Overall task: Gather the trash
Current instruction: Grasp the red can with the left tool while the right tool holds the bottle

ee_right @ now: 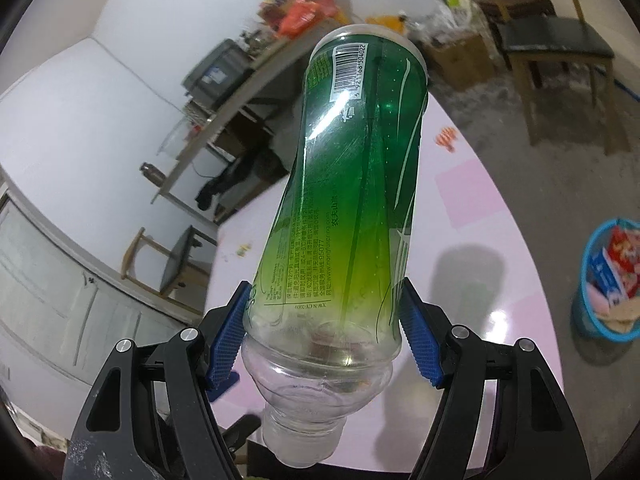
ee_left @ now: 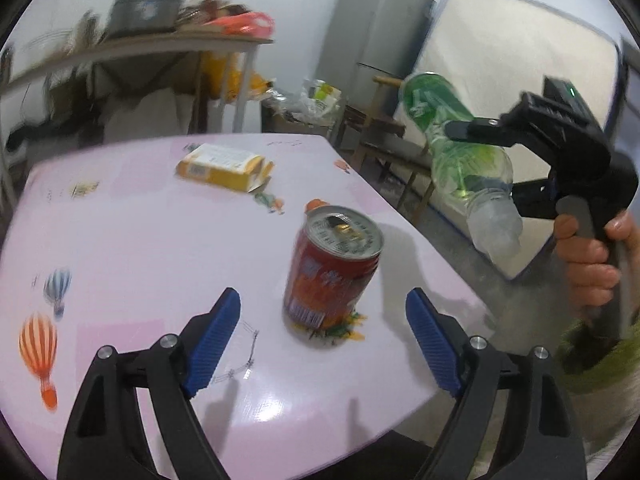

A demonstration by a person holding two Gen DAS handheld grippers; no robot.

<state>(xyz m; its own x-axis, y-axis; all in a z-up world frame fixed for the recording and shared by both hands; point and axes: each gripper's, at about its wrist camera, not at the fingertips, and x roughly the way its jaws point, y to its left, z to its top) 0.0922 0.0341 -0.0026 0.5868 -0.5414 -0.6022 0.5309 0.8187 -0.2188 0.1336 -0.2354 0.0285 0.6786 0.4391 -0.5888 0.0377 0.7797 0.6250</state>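
Note:
A red drink can (ee_left: 334,268) stands upright on the pink table (ee_left: 140,240), just ahead of my open left gripper (ee_left: 323,322), between its blue fingertips but beyond them. A yellow carton (ee_left: 224,166) lies on its side farther back. My right gripper (ee_right: 322,332) is shut on a green plastic bottle (ee_right: 352,184), held in the air with its neck toward the camera. In the left wrist view the bottle (ee_left: 460,160) and right gripper (ee_left: 476,152) hang off the table's right side.
A blue bin (ee_right: 608,280) holding wrappers stands on the floor right of the table. Wooden chairs (ee_right: 556,56), a grey fridge (ee_left: 376,36), a mattress (ee_left: 520,60) and a cluttered shelf (ee_left: 160,40) stand behind. A cardboard box of rubbish (ee_left: 308,108) sits past the table.

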